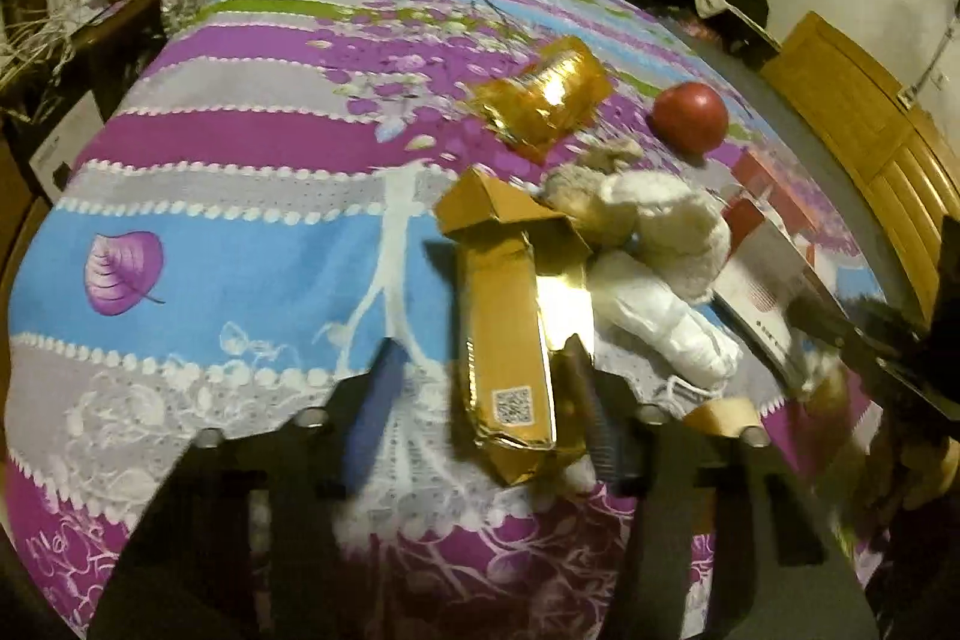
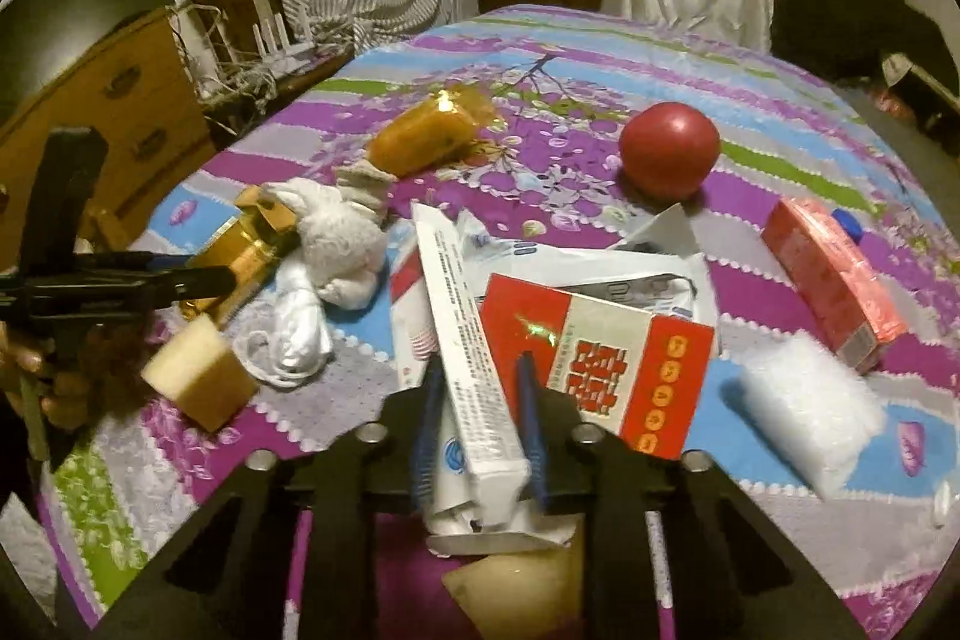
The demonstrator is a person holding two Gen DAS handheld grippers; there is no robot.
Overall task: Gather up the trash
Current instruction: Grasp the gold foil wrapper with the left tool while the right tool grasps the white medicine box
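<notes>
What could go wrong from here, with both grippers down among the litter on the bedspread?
1. The right gripper straddles the long white carton, which leans on the red and white box and loose wrappers; lifting may drag or scatter them.
2. The left gripper is open around the gold box, whose glossy, dented surface might slip or crush.
3. The red ball lies free on the soft spread and might roll if the pile shifts.

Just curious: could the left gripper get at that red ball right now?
Probably not yet: the left gripper is open around a gold box, with a plush toy lying between it and the red ball.
</notes>
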